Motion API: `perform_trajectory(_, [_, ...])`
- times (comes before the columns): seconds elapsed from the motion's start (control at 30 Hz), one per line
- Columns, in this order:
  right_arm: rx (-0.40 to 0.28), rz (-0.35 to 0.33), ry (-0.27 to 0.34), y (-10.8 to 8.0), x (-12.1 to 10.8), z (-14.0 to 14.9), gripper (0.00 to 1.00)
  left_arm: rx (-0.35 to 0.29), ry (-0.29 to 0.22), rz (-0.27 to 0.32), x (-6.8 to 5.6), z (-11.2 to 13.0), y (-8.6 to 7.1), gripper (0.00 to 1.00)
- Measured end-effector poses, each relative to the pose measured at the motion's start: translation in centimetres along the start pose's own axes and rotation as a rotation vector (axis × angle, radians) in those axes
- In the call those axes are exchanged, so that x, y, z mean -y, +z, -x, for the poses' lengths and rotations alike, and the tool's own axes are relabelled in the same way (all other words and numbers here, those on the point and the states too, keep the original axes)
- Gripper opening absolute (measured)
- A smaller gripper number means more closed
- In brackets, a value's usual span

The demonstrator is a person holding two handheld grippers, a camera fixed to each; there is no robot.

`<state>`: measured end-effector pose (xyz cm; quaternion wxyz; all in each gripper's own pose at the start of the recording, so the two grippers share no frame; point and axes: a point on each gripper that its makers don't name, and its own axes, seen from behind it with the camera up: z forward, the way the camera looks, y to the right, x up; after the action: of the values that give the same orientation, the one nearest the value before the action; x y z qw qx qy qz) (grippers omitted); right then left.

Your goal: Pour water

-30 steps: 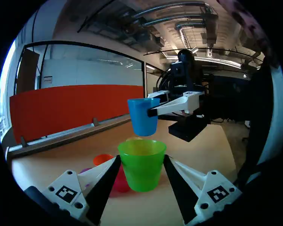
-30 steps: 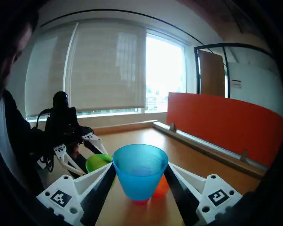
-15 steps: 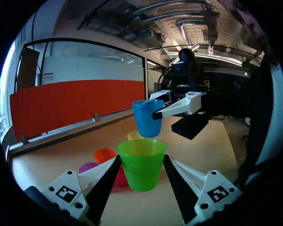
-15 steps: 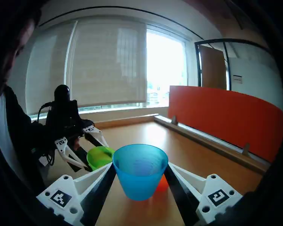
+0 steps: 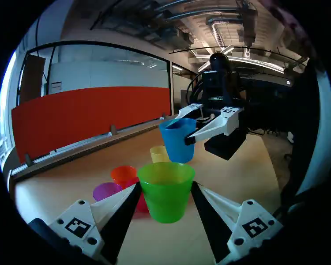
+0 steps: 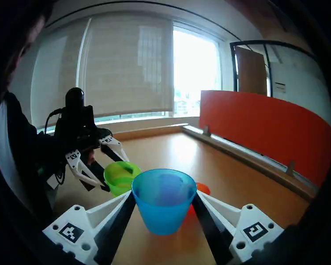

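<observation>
**Two Cups Gripped, Mouths Up**

Left of the green cup (image 5: 166,198), purple (image 5: 104,191) and orange (image 5: 123,173) cups stood on the wooden table (image 5: 236,176). The left gripper (image 5: 165,187) clamped the green cup upright, its long axis vertical and its mouth up. Beyond the green cup to the right, above a yellow cup (image 5: 158,153), the right gripper (image 5: 178,131) reached leftward. It pinched the blue cup (image 5: 178,148), mouth up and leaning slightly.
</observation>
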<state>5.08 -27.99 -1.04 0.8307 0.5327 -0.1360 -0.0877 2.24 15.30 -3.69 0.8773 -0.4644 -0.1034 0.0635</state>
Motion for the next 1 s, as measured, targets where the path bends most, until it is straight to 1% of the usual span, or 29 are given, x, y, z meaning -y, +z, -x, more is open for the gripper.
perform_trajectory(0.47, [0.080, -0.038, -0.019, 0.3, 0.9, 3.4, 0.89, 0.065, -0.012, 0.019, -0.1, 2.2, 0.2, 0.82])
perform_trajectory(0.77, [0.135, -0.049, -0.038, 0.7, 1.3, 5.9, 0.89, 0.088, -0.025, 0.020, 0.1, 3.1, 0.4, 0.82])
perform_trajectory(1.0, [0.162, -0.055, -0.046, 0.9, 1.5, 7.4, 0.89, 0.111, -0.031, 0.025, 0.0, 4.0, 0.4, 0.82])
